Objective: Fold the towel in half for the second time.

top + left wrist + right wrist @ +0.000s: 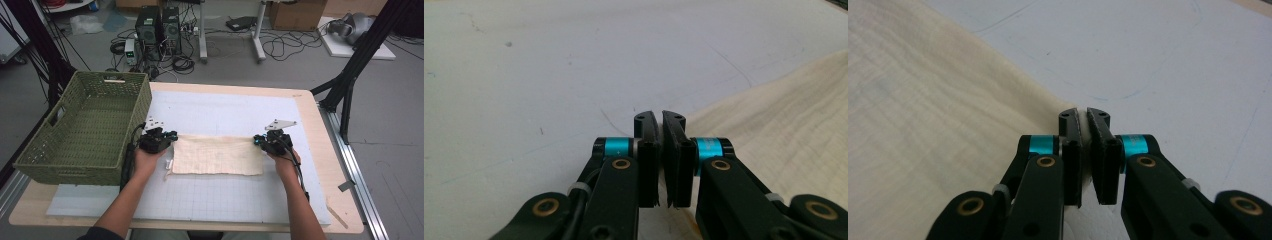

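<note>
High view has my left tool [172, 136] and right tool [256, 140] pinching the cloth's [217, 155] far corners; an uneven lift could tug one thin bite free.

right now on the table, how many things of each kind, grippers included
cloth: 1
green basket: 1
white mat: 1
grippers: 2, left gripper and right gripper, each shut on a cloth corner
total: 5

claw [660, 122]: black jaws | cyan collars | brass screws | dark sleeve [102, 233]
</note>
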